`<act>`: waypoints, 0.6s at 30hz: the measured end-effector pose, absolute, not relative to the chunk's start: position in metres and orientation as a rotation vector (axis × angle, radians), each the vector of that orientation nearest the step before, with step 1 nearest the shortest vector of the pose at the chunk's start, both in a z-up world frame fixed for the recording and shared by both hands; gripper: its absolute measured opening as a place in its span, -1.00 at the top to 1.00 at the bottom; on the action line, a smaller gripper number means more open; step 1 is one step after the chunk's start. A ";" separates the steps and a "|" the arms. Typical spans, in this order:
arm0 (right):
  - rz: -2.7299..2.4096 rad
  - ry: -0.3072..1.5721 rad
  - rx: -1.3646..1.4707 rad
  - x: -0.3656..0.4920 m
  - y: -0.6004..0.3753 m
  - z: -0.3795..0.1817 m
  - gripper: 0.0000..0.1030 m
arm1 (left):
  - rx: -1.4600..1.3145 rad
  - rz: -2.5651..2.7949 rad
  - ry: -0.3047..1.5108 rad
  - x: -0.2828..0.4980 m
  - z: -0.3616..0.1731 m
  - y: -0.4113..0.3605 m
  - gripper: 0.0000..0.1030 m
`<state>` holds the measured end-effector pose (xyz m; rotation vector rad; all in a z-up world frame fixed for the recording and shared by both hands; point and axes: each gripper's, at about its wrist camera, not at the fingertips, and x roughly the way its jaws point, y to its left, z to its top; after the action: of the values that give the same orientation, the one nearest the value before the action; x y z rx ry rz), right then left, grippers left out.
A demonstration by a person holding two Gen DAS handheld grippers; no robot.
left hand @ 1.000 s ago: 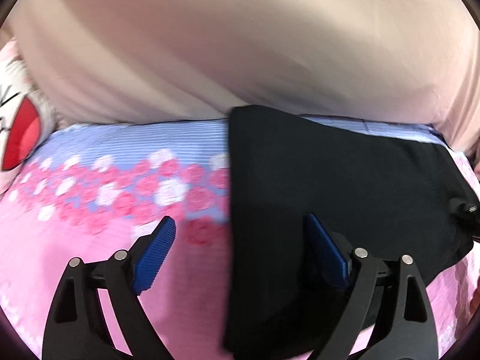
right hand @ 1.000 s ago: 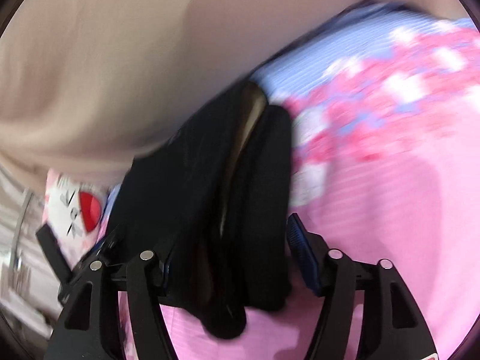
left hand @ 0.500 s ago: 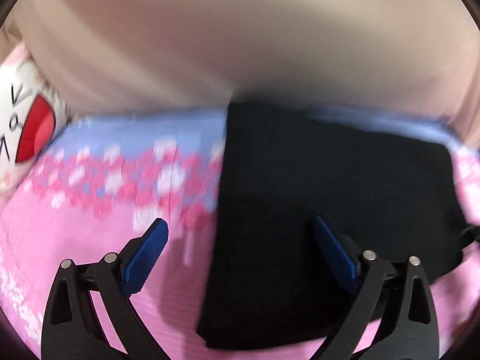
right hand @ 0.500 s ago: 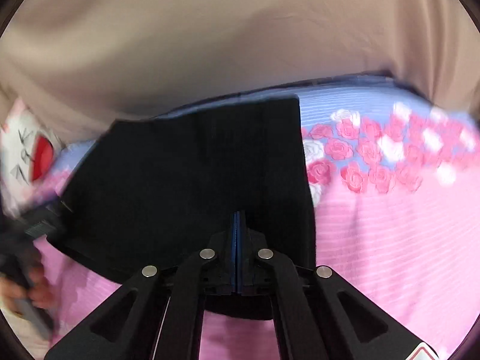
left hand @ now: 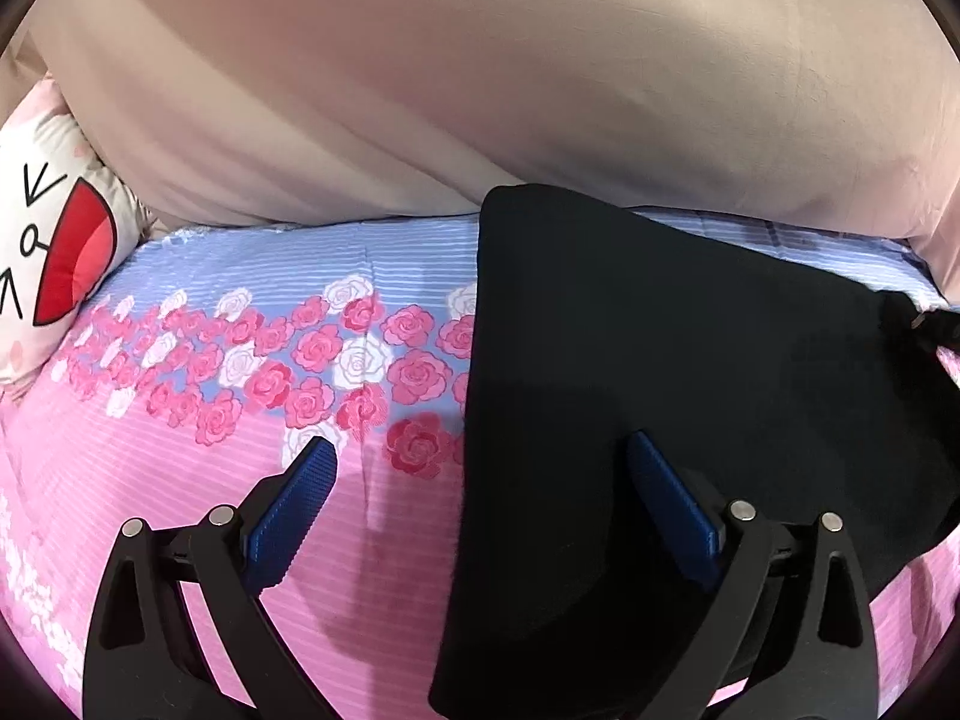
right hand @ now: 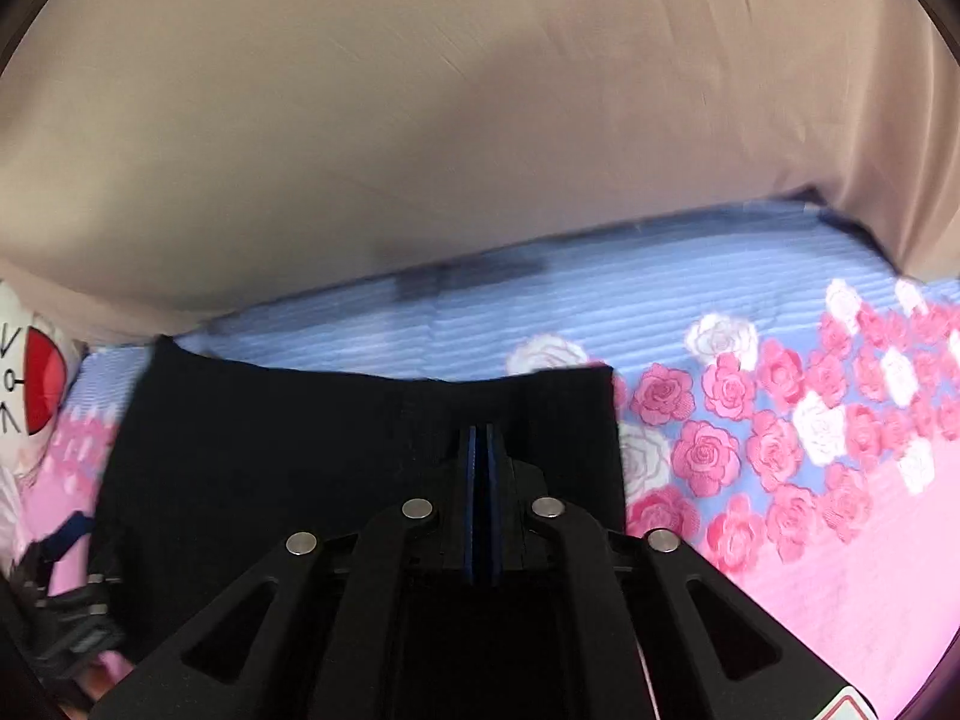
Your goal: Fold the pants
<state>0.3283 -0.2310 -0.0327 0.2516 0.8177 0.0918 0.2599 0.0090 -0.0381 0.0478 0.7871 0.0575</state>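
Black pants point(left hand: 660, 330) lie folded flat on the rose-print bed sheet point(left hand: 210, 480), their long left edge running from the wall side toward me. My left gripper point(left hand: 480, 447) hovers open over that edge: one blue pad over the sheet, the other over the pants, nothing pinched. In the right wrist view the pants point(right hand: 300, 450) lie under my right gripper point(right hand: 480, 435). Its blue pads stand almost together and are starting to open by a thin slit. I see no cloth between them.
A beige cloth wall point(left hand: 480, 90) rises behind the bed. A white cushion with a red mouth print point(left hand: 48, 252) sits at the far left. The left gripper's black frame point(right hand: 60, 618) shows at the right wrist view's lower left.
My right gripper let go of the bunched pants, shut empty and swung round to face them flat on the bed. The left gripper stayed open over the pants' edge.
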 end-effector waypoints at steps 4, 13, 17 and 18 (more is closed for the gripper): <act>0.130 0.739 0.161 0.294 -0.212 -0.012 0.91 | 0.045 0.053 0.789 0.260 -0.038 0.009 -0.86; 0.182 0.753 0.287 0.242 -0.234 -0.009 0.82 | 0.032 0.044 0.802 0.249 -0.029 0.007 -0.83; 0.134 0.793 0.138 0.215 -0.221 -0.023 0.82 | 0.039 0.018 0.795 0.231 -0.017 0.003 -0.84; 0.122 0.829 0.142 0.217 -0.226 -0.035 0.89 | 0.046 0.016 0.797 0.228 -0.017 0.001 -0.84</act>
<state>0.2172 -0.2262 -0.0347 0.1421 0.8289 0.1223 0.2278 0.0010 -0.0172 0.0461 0.7969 0.0159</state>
